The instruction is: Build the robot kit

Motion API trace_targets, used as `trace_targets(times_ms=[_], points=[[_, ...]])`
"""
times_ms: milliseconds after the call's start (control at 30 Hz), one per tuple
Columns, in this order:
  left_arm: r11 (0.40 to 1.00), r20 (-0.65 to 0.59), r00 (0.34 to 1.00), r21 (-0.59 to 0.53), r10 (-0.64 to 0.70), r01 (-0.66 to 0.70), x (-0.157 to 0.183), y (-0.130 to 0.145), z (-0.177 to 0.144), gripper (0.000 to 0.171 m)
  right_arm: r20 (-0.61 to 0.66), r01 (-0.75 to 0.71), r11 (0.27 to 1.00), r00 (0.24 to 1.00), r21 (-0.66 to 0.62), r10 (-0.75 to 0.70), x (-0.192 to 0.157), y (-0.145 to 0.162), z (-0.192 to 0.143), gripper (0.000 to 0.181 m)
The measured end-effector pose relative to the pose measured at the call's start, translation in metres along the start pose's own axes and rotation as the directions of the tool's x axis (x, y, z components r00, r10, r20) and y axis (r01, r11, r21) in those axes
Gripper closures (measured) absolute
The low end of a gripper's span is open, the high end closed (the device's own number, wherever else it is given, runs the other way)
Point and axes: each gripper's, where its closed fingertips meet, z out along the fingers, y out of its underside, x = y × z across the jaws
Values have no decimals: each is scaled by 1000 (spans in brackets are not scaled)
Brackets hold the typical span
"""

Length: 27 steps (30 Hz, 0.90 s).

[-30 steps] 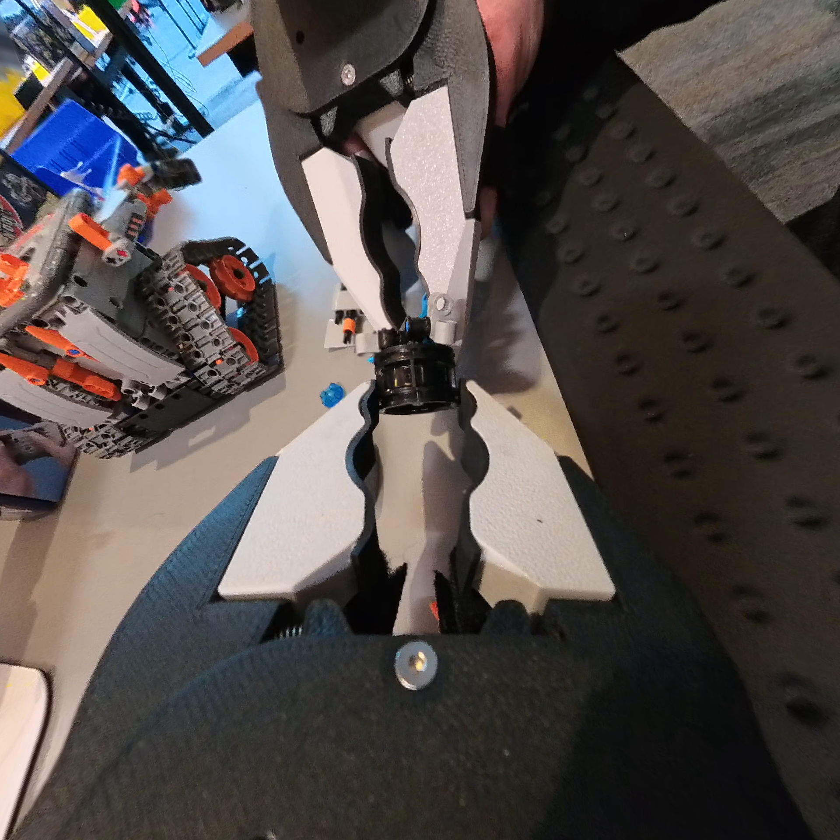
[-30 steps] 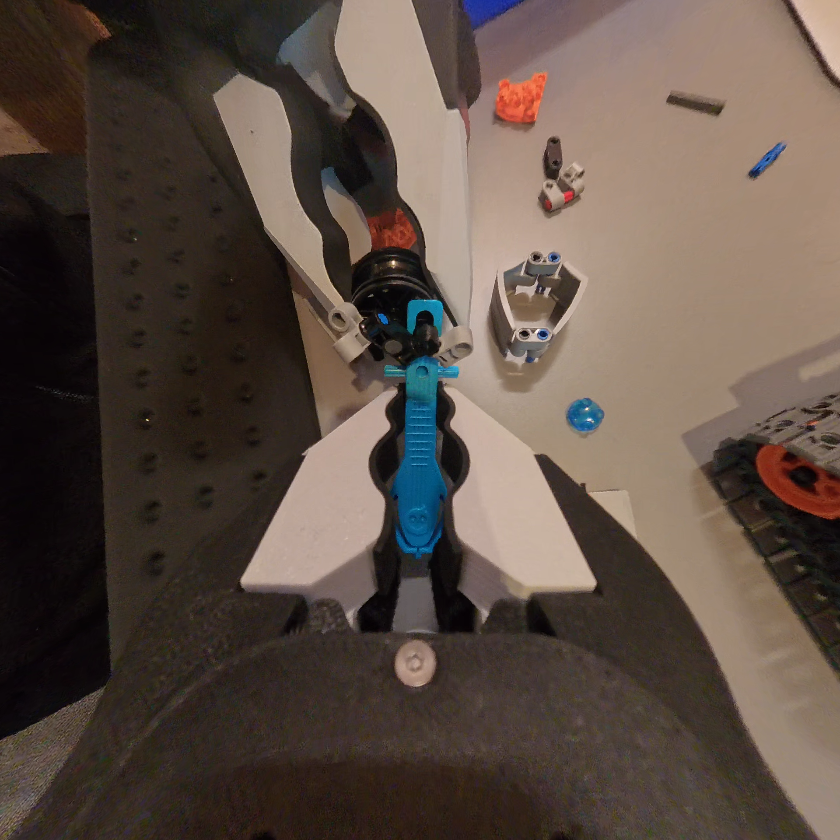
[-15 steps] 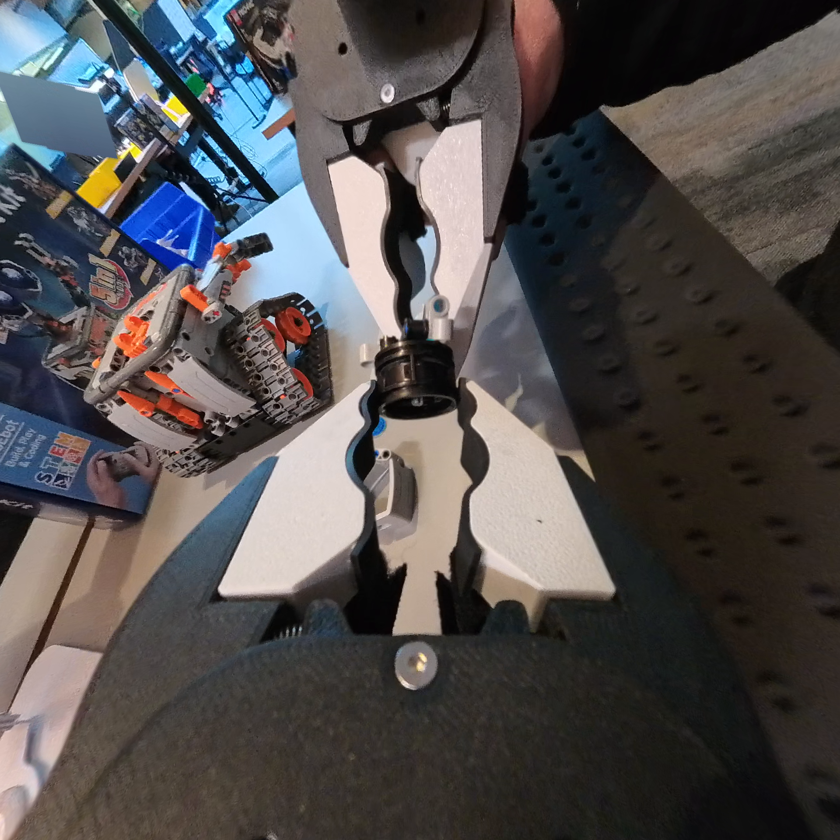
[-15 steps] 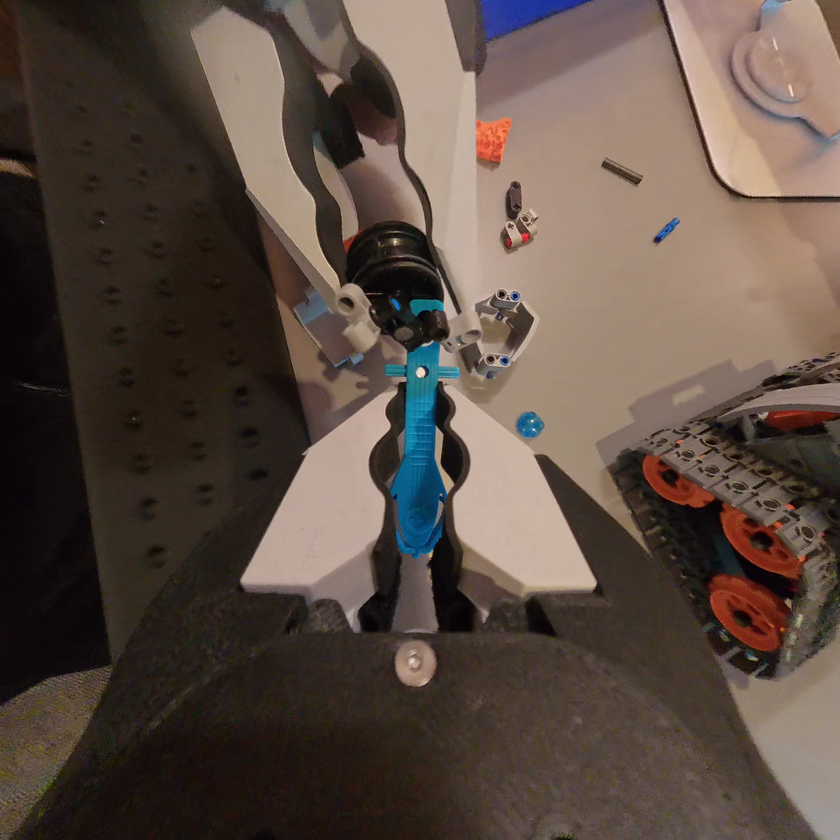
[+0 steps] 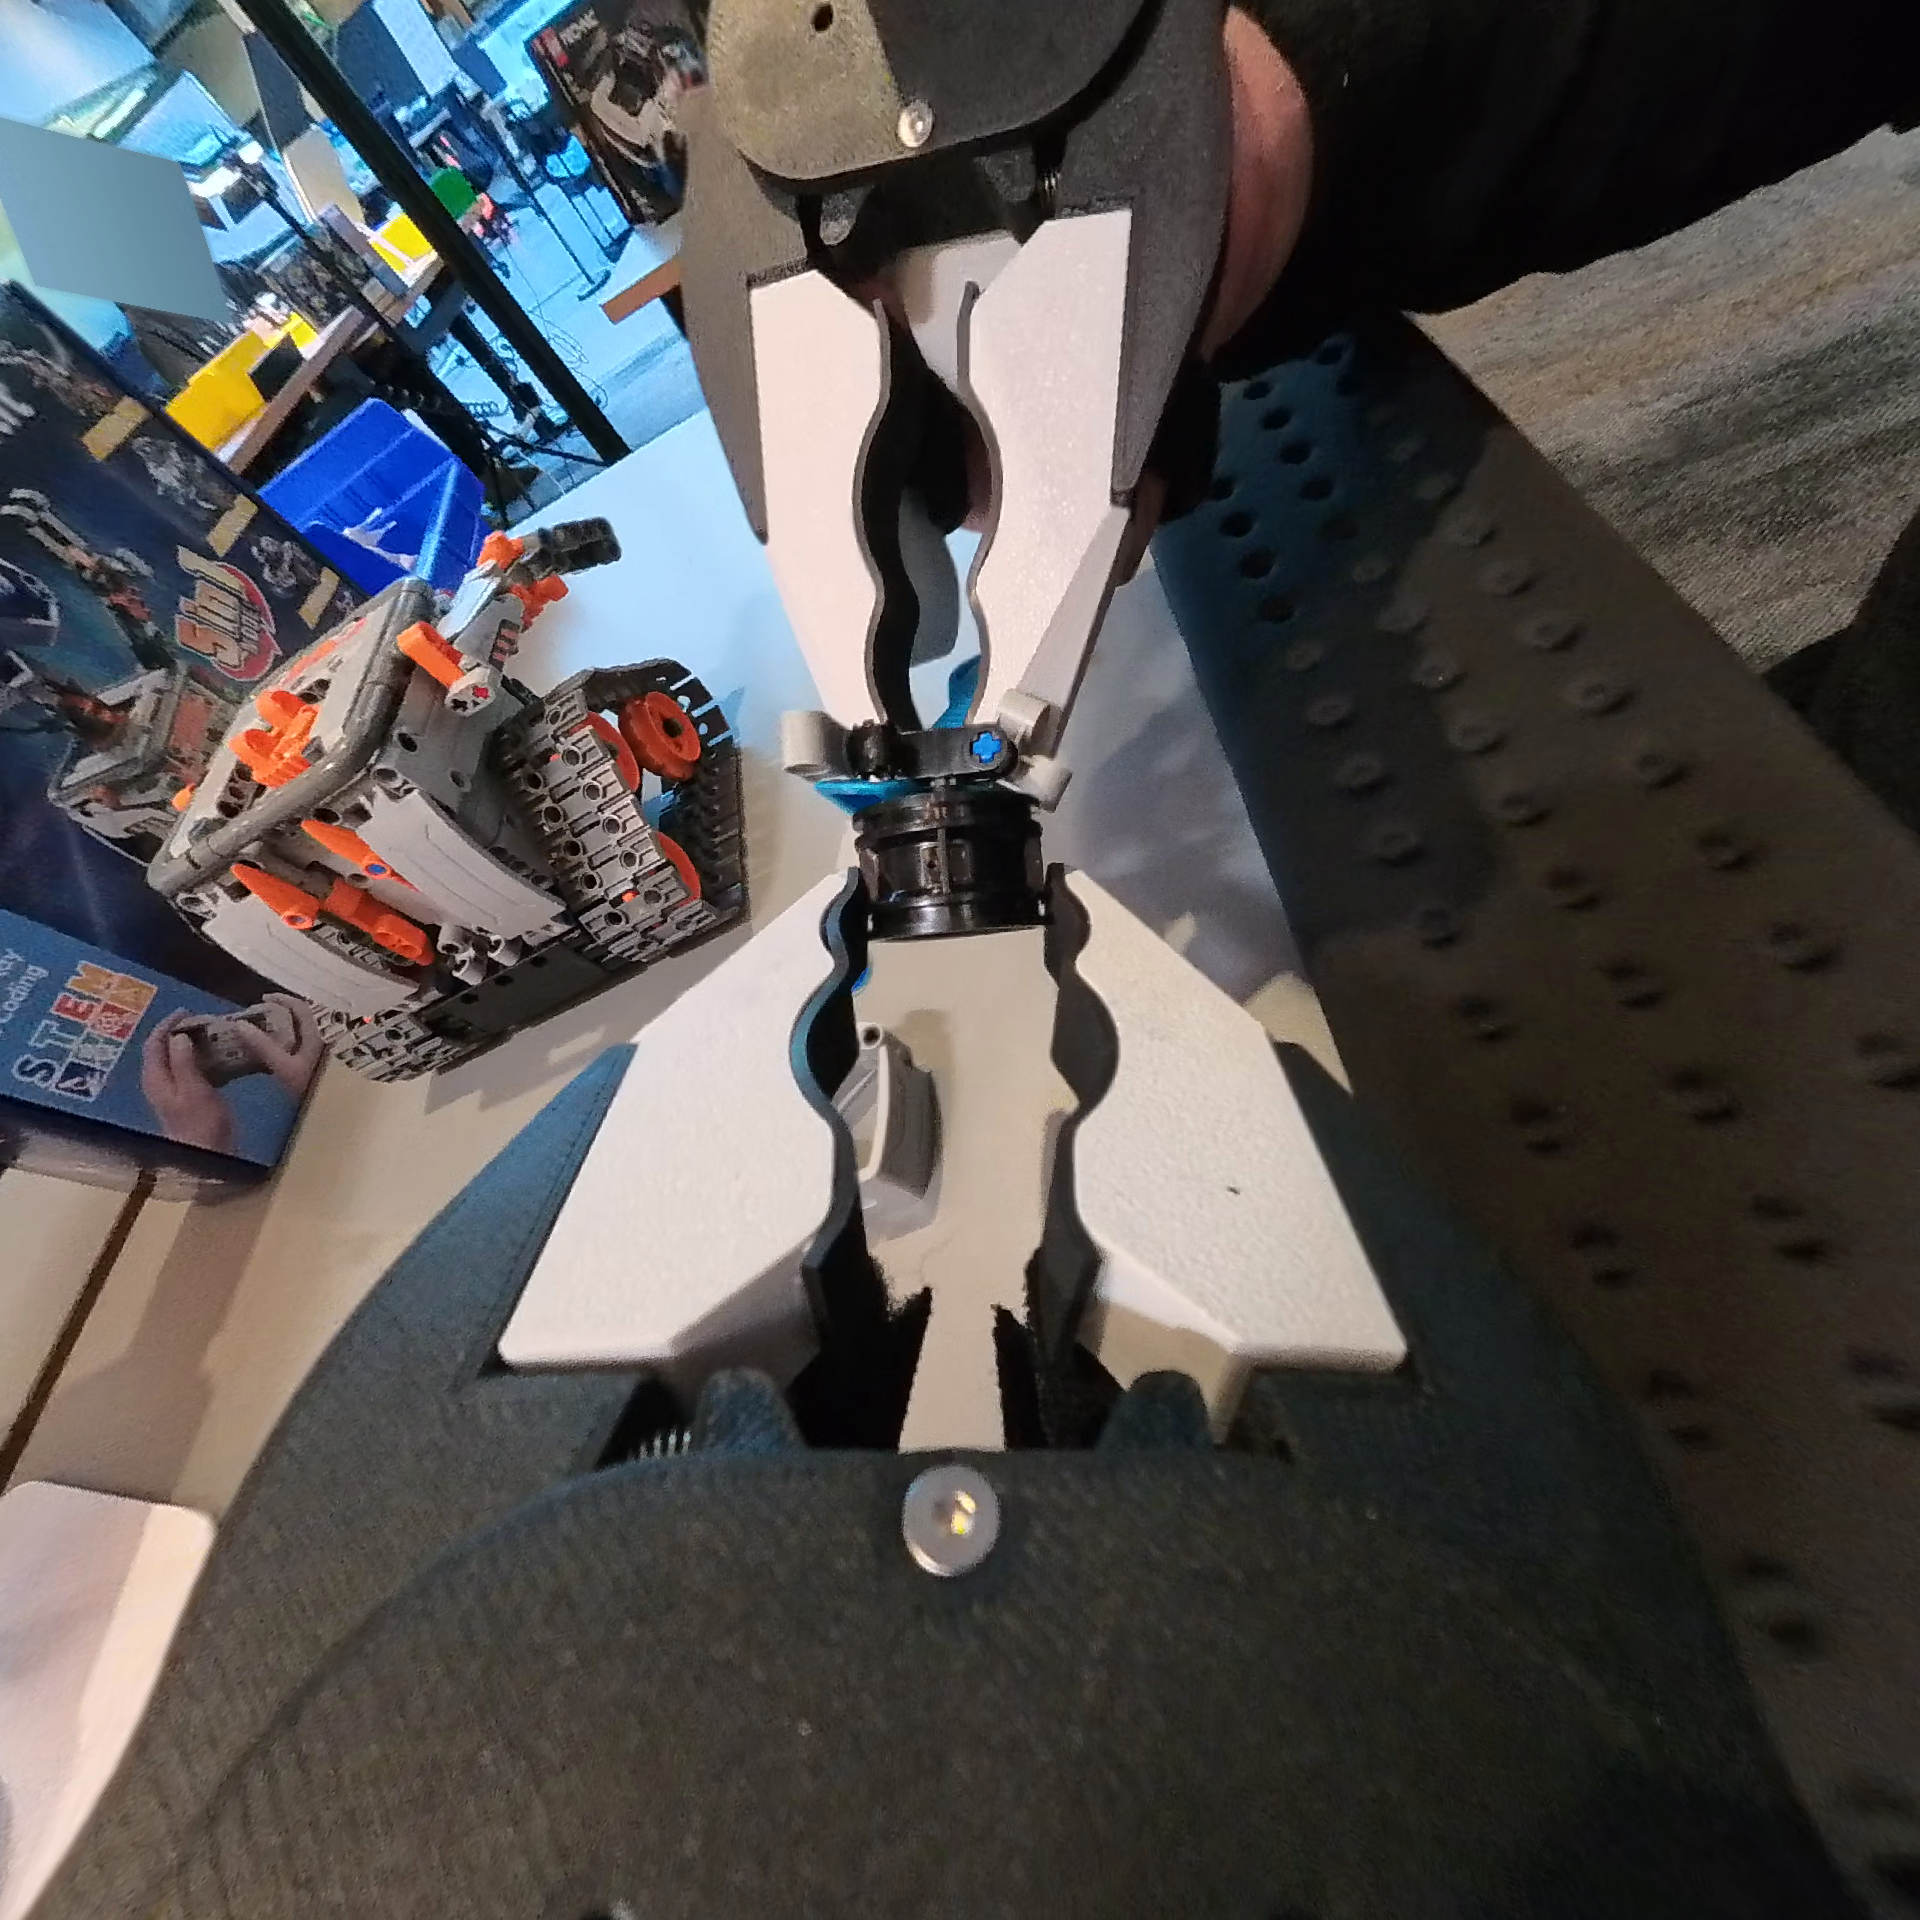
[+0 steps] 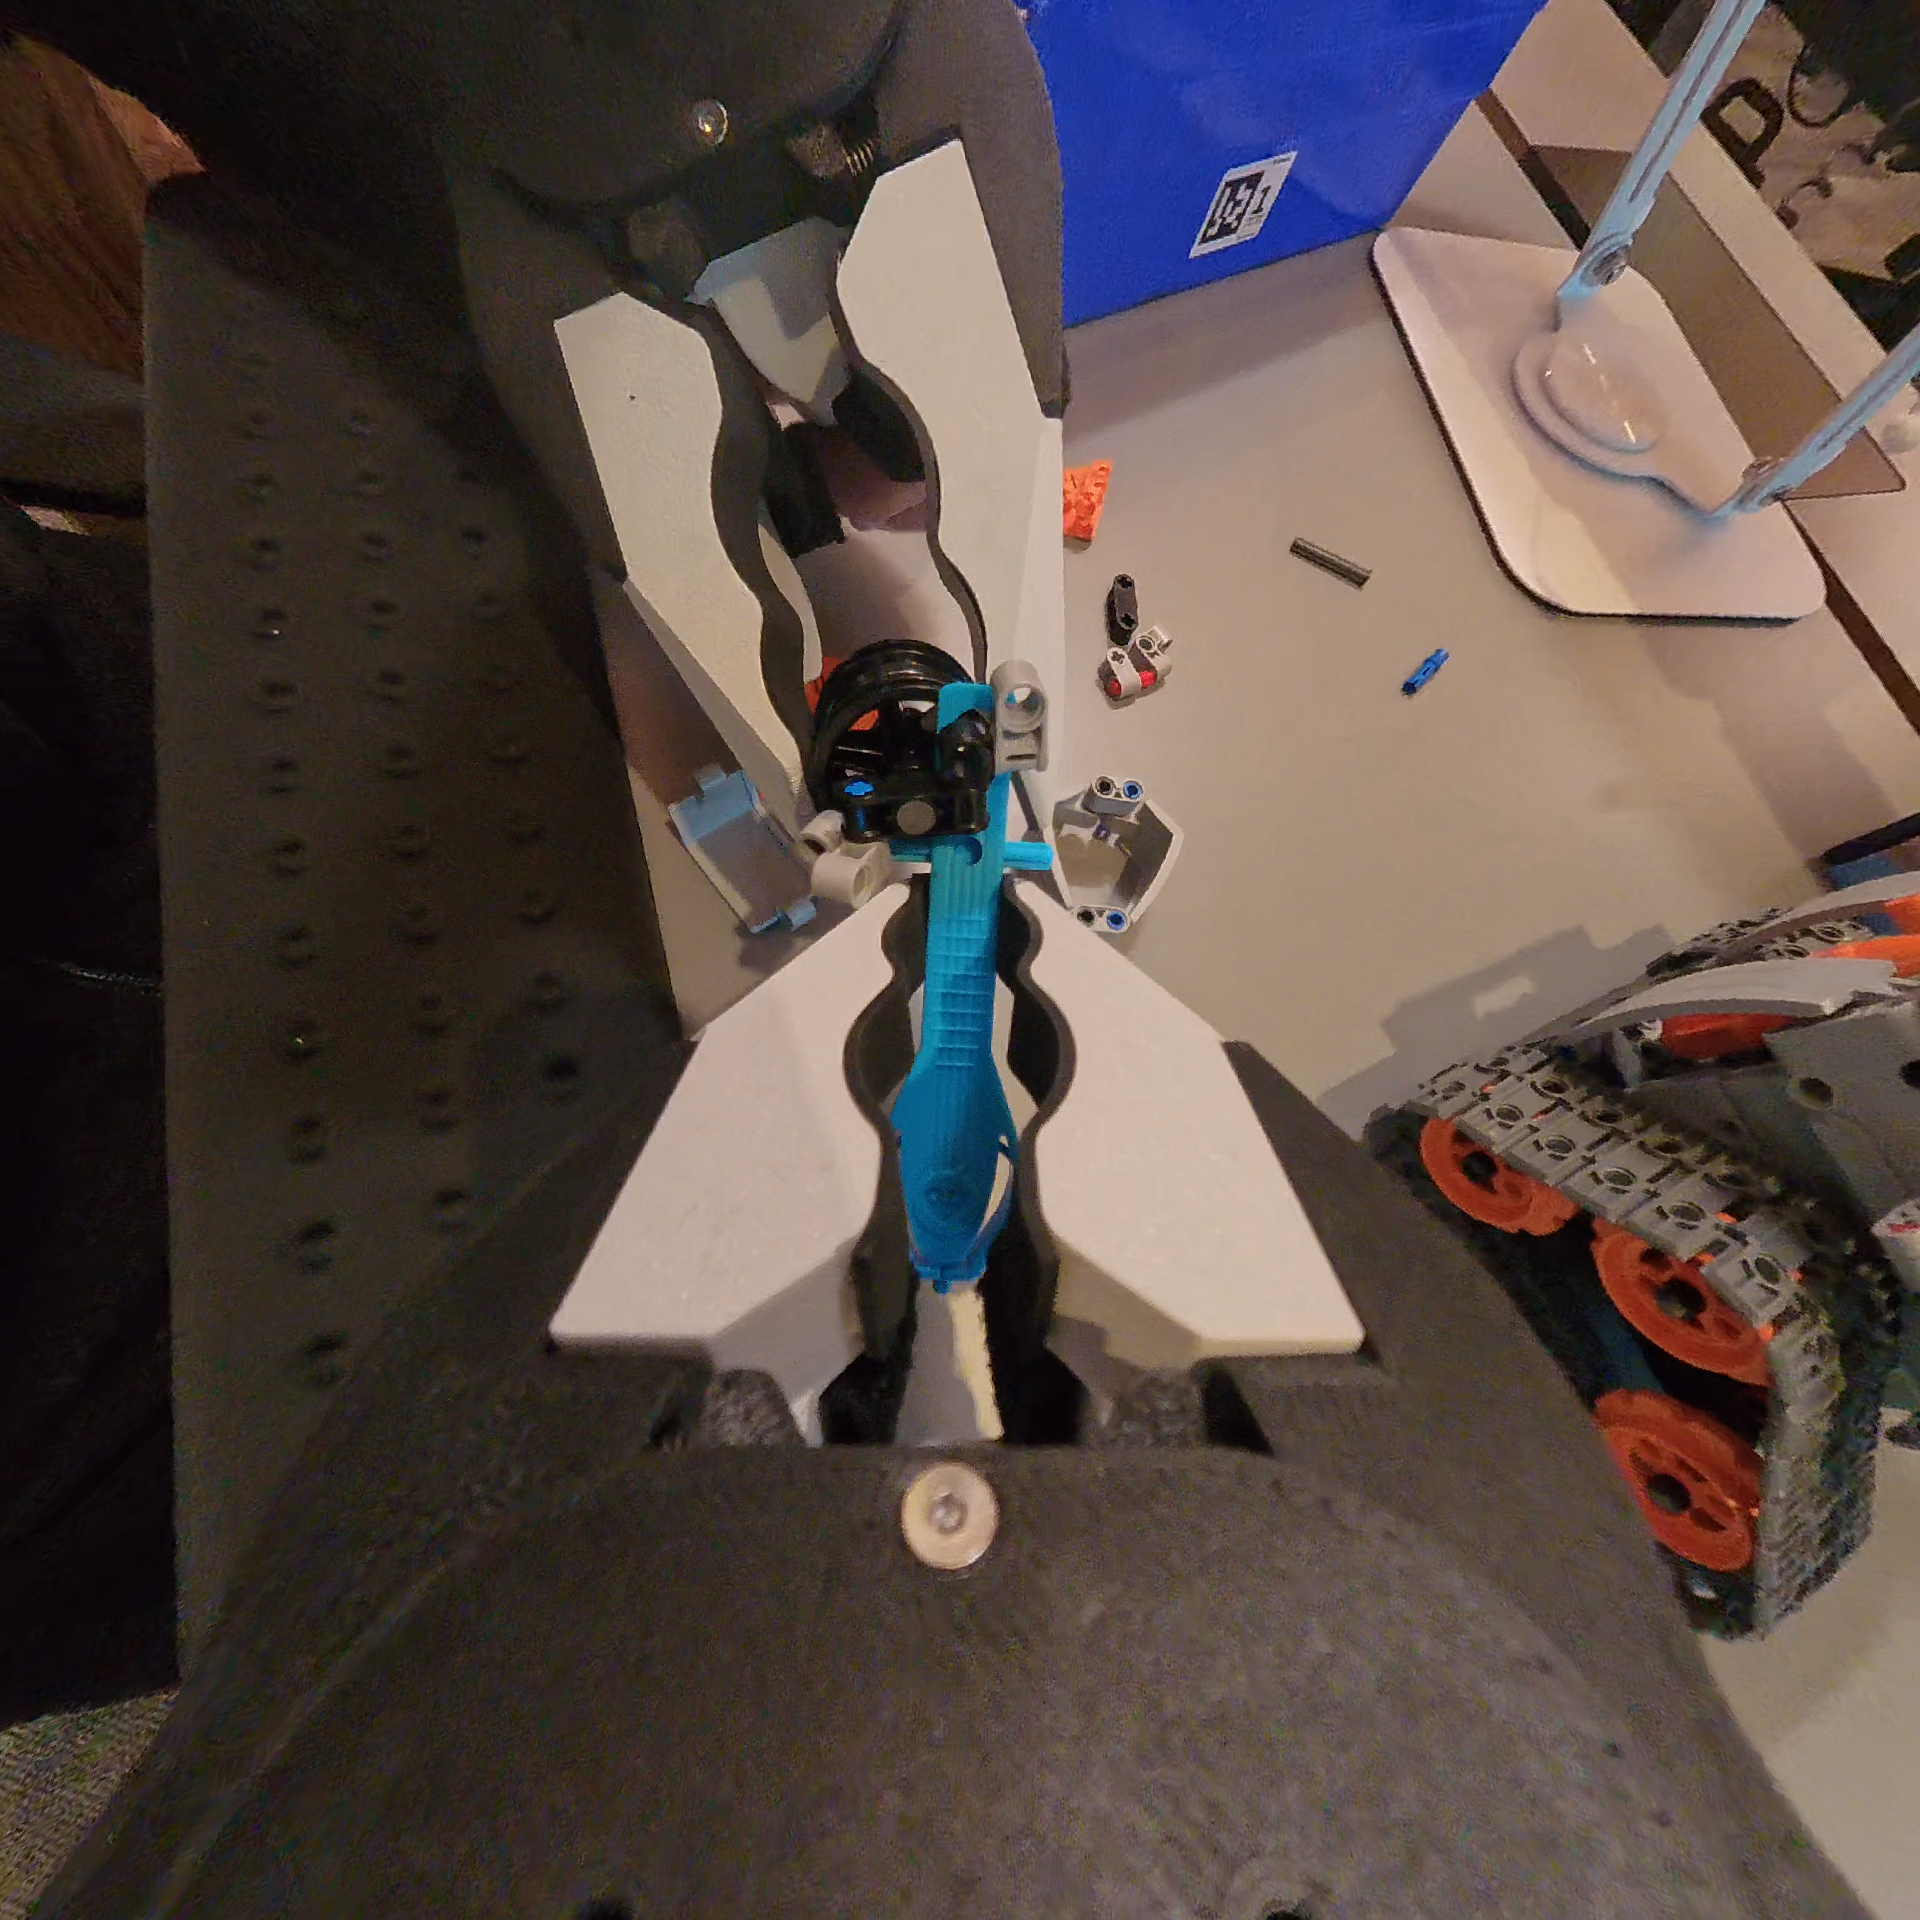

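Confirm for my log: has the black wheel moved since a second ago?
Yes. The black wheel rose: the grey panel, formerly beyond it, now shows beneath.

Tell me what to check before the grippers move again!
1. Left gripper shut on the black wheel: ok.
2. Right gripper shut on the blue tool: ok.
3. Blue tool's tip touching the small black piece on the wheel: ok.
4. Tip properly hooked in: cannot tell.
5. Toy tank apart from both grippers: ok.
6. Loose grey curved piece lying on the table, clear of the wheel: ok.
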Motion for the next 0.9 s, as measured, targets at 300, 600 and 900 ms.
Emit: trace_targets(times_ms=[300, 600, 900], points=[[993, -46, 997, 93, -68, 72, 0, -12, -4, 140, 66, -37, 988, 997, 153, 27, -2, -9, -2, 172], [987, -72, 991, 99, -117, 123, -3, -11, -2, 140, 116, -113, 977, 989, 182, 93, 3, -6, 3, 172], [984, -86, 981, -40, -175, 172, 2, 7, 7, 142, 48, -56, 994, 998, 92, 51, 4, 6, 11, 172]])
